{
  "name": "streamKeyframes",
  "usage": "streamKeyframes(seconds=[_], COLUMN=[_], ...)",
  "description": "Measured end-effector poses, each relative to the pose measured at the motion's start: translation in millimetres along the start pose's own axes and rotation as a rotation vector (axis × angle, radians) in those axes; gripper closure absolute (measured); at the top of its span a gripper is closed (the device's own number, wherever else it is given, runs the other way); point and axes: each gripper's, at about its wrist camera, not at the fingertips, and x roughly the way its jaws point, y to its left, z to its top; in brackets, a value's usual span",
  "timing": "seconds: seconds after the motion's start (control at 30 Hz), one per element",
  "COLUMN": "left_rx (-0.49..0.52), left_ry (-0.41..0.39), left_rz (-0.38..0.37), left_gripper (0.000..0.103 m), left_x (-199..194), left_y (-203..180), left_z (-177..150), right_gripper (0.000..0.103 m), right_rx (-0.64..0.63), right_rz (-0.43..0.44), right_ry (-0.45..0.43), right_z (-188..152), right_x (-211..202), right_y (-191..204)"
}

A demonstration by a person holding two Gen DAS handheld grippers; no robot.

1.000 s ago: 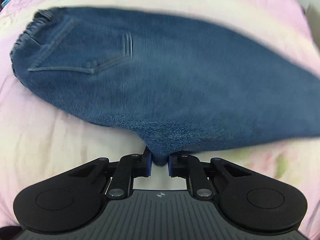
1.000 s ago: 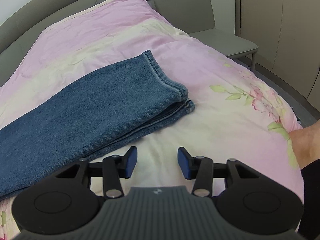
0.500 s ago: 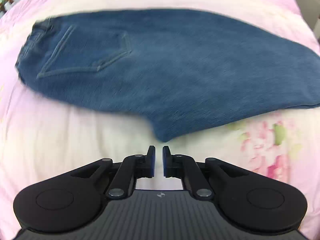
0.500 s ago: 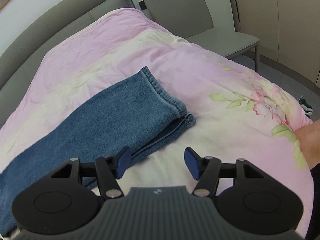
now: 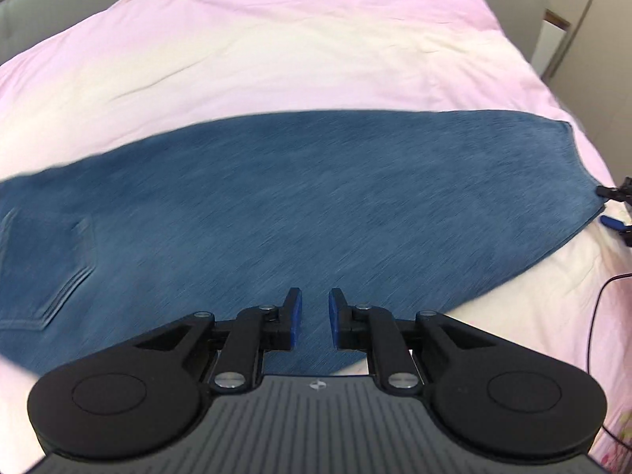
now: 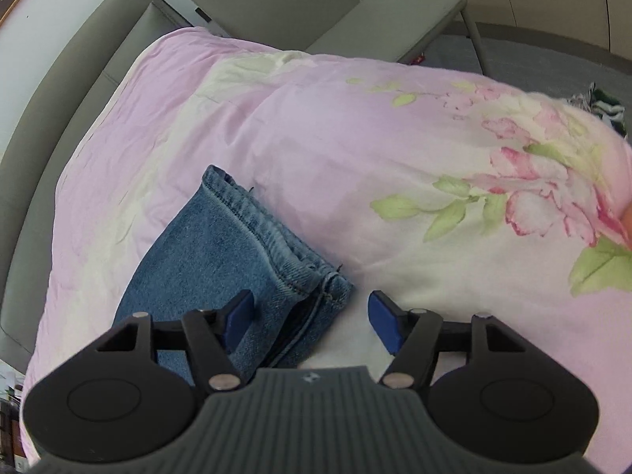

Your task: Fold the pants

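Blue jeans (image 5: 316, 205) lie folded lengthwise across the pink bed, back pocket (image 5: 51, 268) at the left, leg hems at the right. My left gripper (image 5: 315, 316) hovers over the middle of the legs. Its jaws are opening a little, a narrow gap with nothing between them. My right gripper (image 6: 312, 312) is at the hem end (image 6: 252, 229). Its jaws are opening wide and straddle the near hem corner without pressing on it. The right gripper (image 5: 606, 206) also shows at the far right of the left wrist view, beside the hem.
The pink floral duvet (image 6: 395, 158) covers the bed. A grey chair (image 6: 316, 4) stands past its far corner, and a grey headboard (image 6: 79, 91) runs along the left. A black cable (image 5: 592, 339) hangs at the right edge. Dark clothing (image 6: 604, 106) lies on the floor.
The left gripper released the jeans' near edge, rose and moved out over the legs. The right gripper rolled, opened wider and closed in on the hem corner.
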Motion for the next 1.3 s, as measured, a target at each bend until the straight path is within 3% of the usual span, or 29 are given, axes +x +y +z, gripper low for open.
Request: streamKeyframes(seconds=[0.03, 0.07, 0.17, 0.27, 0.4, 0.57, 0.77, 0.9, 1.1, 1.3], left_rx=[0.009, 0.019, 0.066, 0.141, 0.274, 0.365, 0.430, 0.406, 0.389, 0.313], left_ry=[-0.004, -0.006, -0.019, -0.036, -0.040, -0.017, 0.030, 0.053, 0.048, 0.007], left_rz=[-0.011, -0.025, -0.059, -0.120, -0.184, -0.258, -0.260, -0.252, -0.255, -0.334], left_gripper=[0.086, 0.086, 0.085, 0.085, 0.085, 0.085, 0.085, 0.085, 0.085, 0.085], left_x=[4, 10, 22, 34, 47, 66, 94, 104, 102, 54], left_y=[-6, -12, -32, -56, -92, -126, -153, -155, -154, -121], left_z=[5, 12, 22, 31, 36, 35, 22, 20, 18, 0], right_gripper=[0.044, 0.057, 0.077, 0.086, 0.087, 0.087, 0.088, 0.088, 0.089, 0.089], right_rx=[0.010, 0.015, 0.045, 0.042, -0.041, -0.089, -0.143, -0.174, -0.391, -0.618], right_rz=[0.009, 0.016, 0.026, 0.033, -0.002, -0.007, -0.006, 0.018, 0.063, 0.067], right_ry=[0.010, 0.018, 0.032, 0.014, -0.035, -0.057, -0.095, -0.145, -0.268, -0.305], right_z=[0, 0, -1, -1, -1, -2, -1, -1, -18, -43], right_x=[4, 7, 11, 5, -6, -13, -21, -36, -82, -118], right_y=[-2, -3, -9, -7, 12, 17, 29, 46, 117, 202])
